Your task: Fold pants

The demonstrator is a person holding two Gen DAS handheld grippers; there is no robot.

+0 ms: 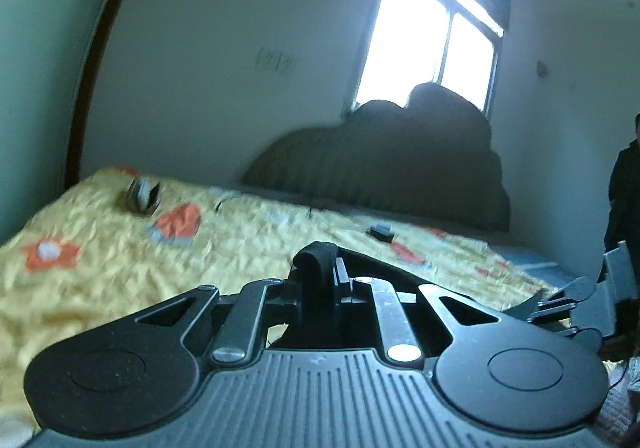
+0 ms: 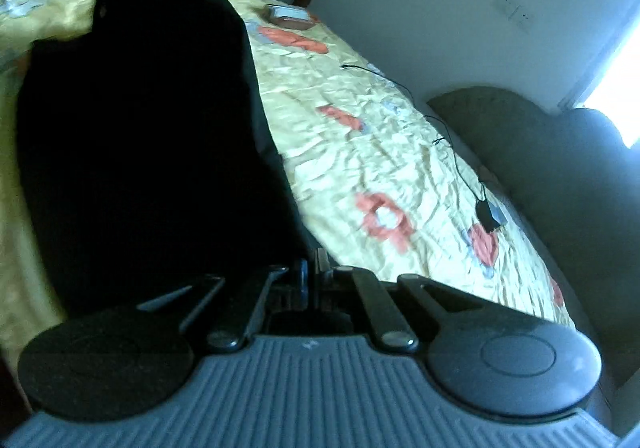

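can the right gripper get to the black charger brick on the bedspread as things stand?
Probably not as it stands. The right gripper is shut on the black pants, so it is occupied. The charger brick itself lies uncovered on the yellow bedspread, off to the right, with nothing across the way.

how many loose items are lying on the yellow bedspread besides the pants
2: a small brown-and-white box near the far corner by the wall, and a black charger block with its thin cable near the grey headboard. The black pants may hide others.
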